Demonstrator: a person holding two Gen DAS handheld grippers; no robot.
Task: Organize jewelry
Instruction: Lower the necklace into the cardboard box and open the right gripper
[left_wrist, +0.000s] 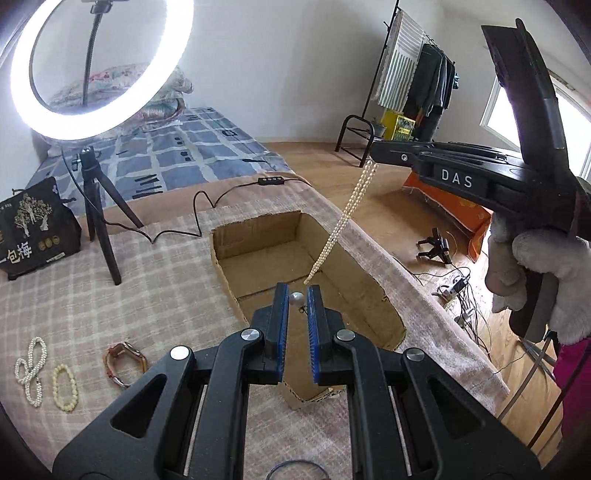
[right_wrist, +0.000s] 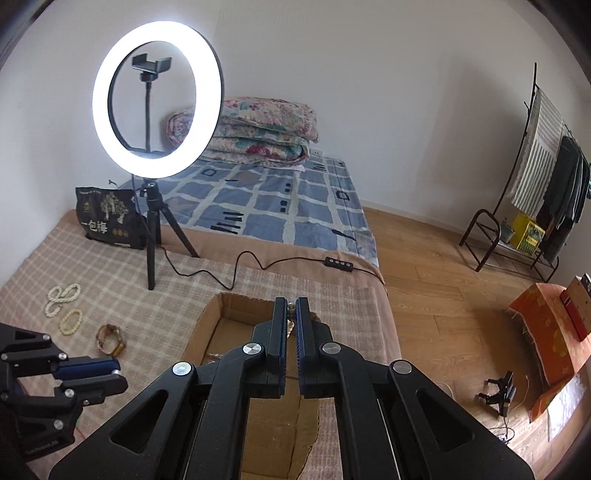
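A long pearl necklace hangs from my right gripper, which is shut on its top end; in the right wrist view the strand shows between the pads. The strand dangles over an open cardboard box sunk in the checked blanket. My left gripper is above the box with its jaws slightly apart around a single large pearl at the necklace's lower end. On the blanket at left lie a white pearl strand, a cream bead bracelet and a watch.
A lit ring light on a tripod stands on the blanket, its cable running past the box's far edge. A black bag sits at far left. The blanket's right edge drops to a wooden floor with cables and a small tripod.
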